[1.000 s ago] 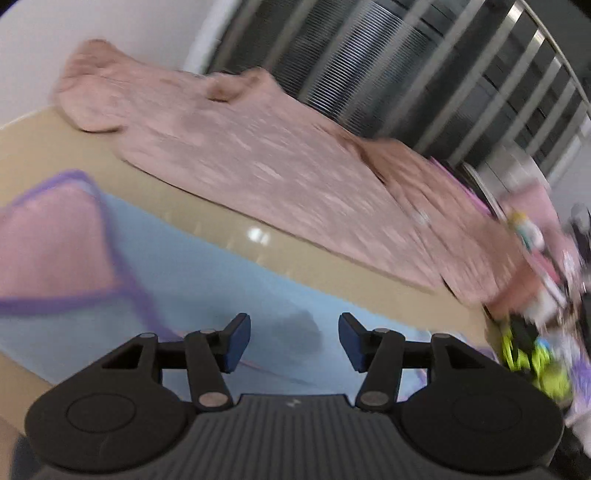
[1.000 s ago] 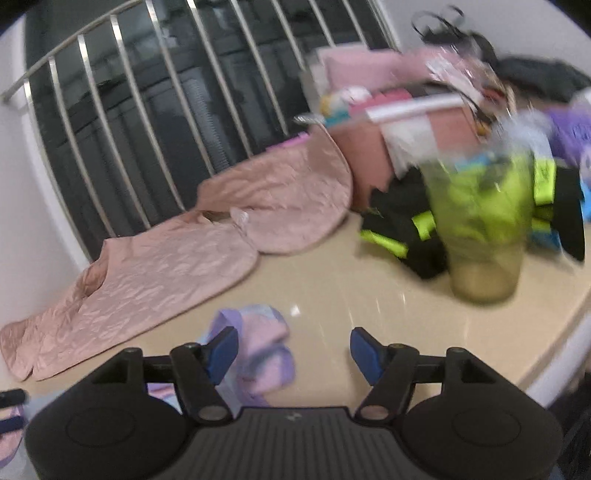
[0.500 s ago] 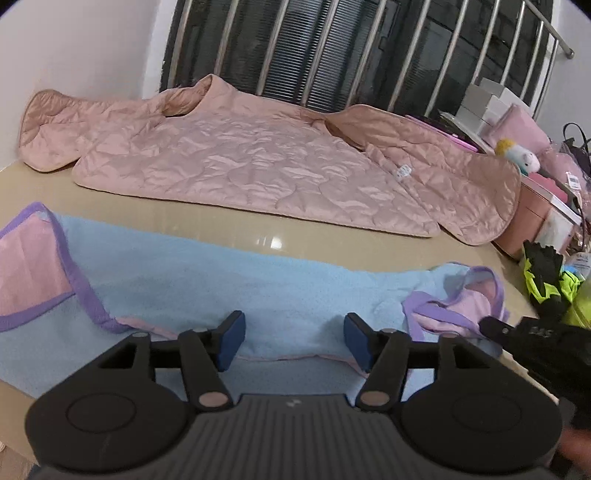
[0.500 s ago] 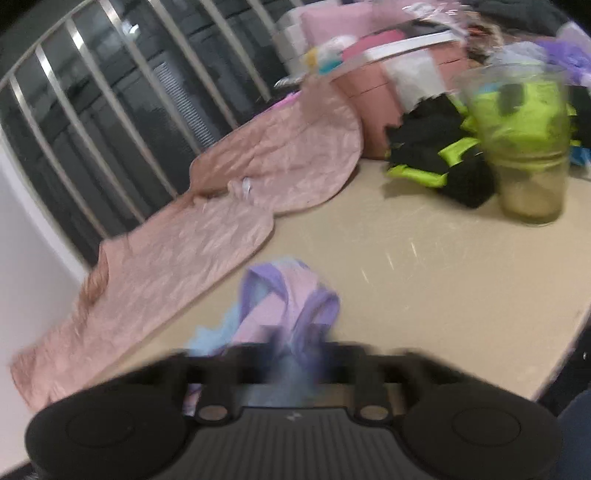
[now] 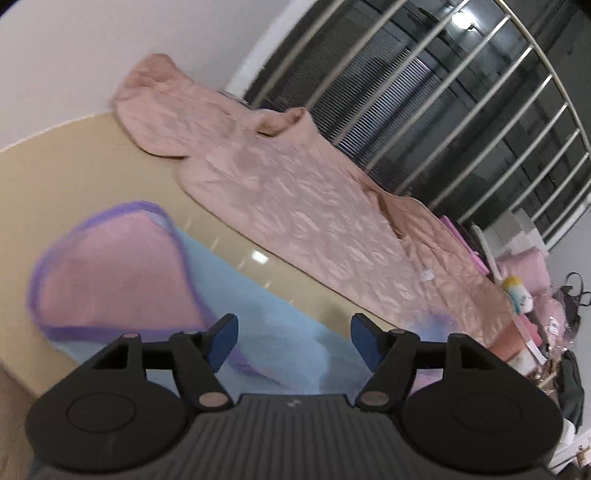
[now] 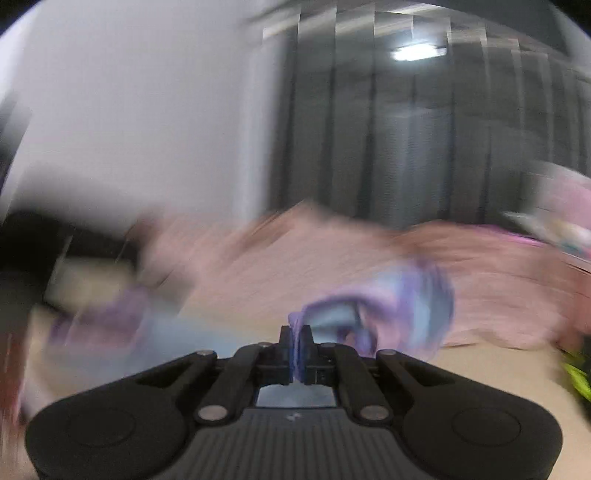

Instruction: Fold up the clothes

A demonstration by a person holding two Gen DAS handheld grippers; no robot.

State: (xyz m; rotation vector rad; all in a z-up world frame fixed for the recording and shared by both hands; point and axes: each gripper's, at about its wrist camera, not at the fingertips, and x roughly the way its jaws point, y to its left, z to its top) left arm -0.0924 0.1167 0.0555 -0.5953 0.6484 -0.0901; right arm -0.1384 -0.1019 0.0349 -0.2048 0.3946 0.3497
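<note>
Right gripper (image 6: 295,338) clamped on towel (image 6: 399,306) hem should carry it flat over; left gripper (image 5: 293,341) jaws opening, nothing pinched.

White wall (image 5: 92,55) on the left. Dark window (image 5: 424,92) behind slanted metal bars (image 5: 476,107), ceiling light (image 5: 466,20) reflected. Glossy beige tabletop (image 5: 74,177). Cluttered boxes (image 5: 517,236) at right.

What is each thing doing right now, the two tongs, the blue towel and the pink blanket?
Left tongs: opening, nothing between them, above the towel.
Right tongs: shut on the towel's purple edge.
Towel: lying on the table, one end bunched and lifted by the right tongs.
Blanket: spread along the table's far side, untouched.
Table: tan, glossy.
</note>
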